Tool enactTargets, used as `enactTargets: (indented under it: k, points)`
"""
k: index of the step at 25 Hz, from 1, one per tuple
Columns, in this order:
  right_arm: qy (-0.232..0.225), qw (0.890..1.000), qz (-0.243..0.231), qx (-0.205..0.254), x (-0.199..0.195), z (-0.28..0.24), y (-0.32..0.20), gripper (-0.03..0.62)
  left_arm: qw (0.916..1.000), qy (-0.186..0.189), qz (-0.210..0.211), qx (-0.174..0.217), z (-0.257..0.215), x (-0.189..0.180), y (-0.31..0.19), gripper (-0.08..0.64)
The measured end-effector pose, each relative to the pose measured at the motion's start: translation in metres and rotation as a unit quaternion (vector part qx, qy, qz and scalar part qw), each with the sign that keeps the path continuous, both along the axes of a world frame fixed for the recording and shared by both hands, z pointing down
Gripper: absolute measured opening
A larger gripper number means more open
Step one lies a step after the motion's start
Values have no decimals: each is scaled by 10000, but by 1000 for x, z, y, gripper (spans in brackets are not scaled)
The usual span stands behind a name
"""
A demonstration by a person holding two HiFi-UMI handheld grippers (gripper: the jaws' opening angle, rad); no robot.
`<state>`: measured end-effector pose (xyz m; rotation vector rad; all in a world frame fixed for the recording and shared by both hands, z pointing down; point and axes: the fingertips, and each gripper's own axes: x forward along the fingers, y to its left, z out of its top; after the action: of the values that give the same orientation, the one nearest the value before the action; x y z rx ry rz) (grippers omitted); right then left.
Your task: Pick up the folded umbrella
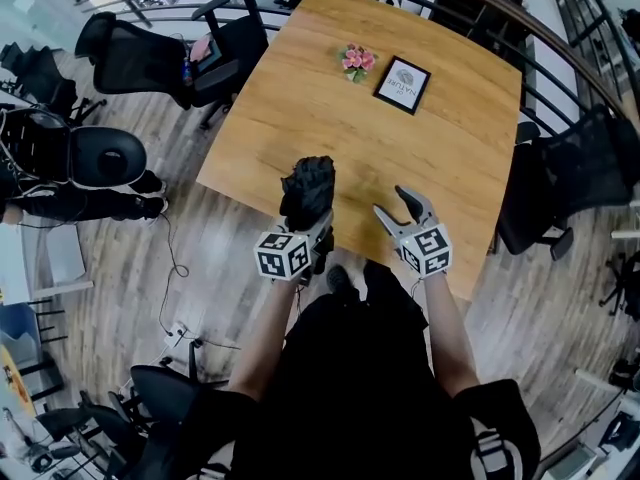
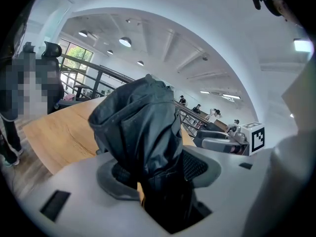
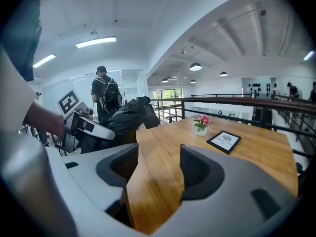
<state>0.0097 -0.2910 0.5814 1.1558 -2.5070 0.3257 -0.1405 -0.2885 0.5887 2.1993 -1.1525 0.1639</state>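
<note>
Wooden table (image 1: 380, 158) below, left gripper (image 1: 305, 230) clamped mid-body on the folded umbrella (image 1: 309, 188), probably light, squishy and slippery; right gripper (image 1: 398, 208) gaping, empty.

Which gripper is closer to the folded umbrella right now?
Left. The left gripper is clamped on the folded umbrella. The right gripper hangs open and empty off to its right, not touching it.

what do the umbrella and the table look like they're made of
The umbrella looks like thin black synthetic fabric, probably nylon or polyester: soft creased folds, dull sheen. The table looks like wood or wood veneer, smooth satin finish: honey colour with grain streaks.
</note>
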Motion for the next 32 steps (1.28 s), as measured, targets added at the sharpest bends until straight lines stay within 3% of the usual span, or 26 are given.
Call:
enactTargets:
  k: [14, 32]
  points:
    - [24, 9993, 2, 362, -16, -24, -14, 275, 9985, -129, -257, 475, -32, -35, -1, 265]
    - [128, 9983, 62, 564, -13, -39, -17, 261, 9968, -174, -190, 751, -53, -33, 1, 265]
